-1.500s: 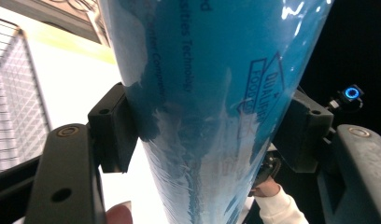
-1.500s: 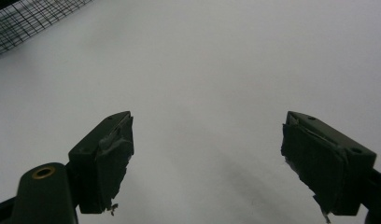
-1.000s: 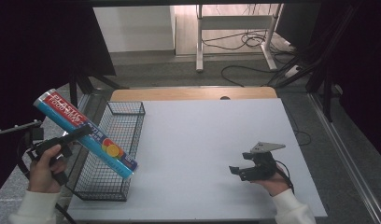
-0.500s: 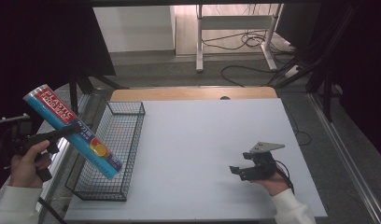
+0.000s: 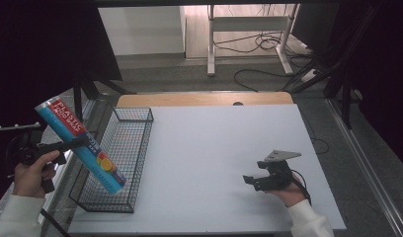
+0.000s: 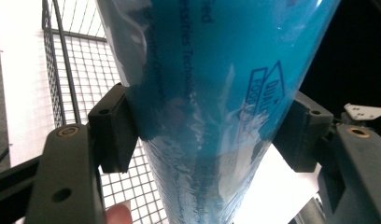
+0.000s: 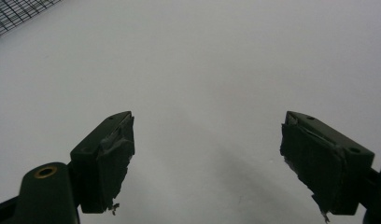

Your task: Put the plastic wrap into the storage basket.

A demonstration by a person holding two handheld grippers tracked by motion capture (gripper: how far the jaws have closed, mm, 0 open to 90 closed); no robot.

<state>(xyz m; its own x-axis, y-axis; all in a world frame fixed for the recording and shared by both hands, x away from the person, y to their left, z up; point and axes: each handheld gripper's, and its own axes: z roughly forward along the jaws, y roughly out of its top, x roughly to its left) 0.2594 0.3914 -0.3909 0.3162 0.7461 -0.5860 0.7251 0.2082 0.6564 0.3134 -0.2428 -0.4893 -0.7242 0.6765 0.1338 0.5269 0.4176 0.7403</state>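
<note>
White tabletop (image 5: 214, 148) under dim surroundings, grey floor and trailing cables beyond its far edge. At the left edge, just beside and partly below the left gripper (image 5: 76, 143), a black wire-mesh basket (image 5: 121, 163), long and open-topped. Clamped between that gripper's jaws near mid-length, a long blue plastic-wrapped box of cling film (image 5: 81, 145) with a red label end and a fruit print, tilted steeply, label end up and away from the table, lower end hanging over the basket's near left rim. In the left gripper view, both black pads (image 6: 115, 126) pressed against glossy blue wrap (image 6: 216, 107), mesh visible behind. Well apart to the right, resting low on the table, the right gripper (image 5: 254, 180), jaws wide apart with nothing between, bare white surface ahead of them. Likely risks: slick film sliding through the pads, given a narrow grip on a long, off-balance load; lower end snagging the basket wire or striking the rim if lowered at this tilt; box dropping outside the basket, off the table's left edge
</note>
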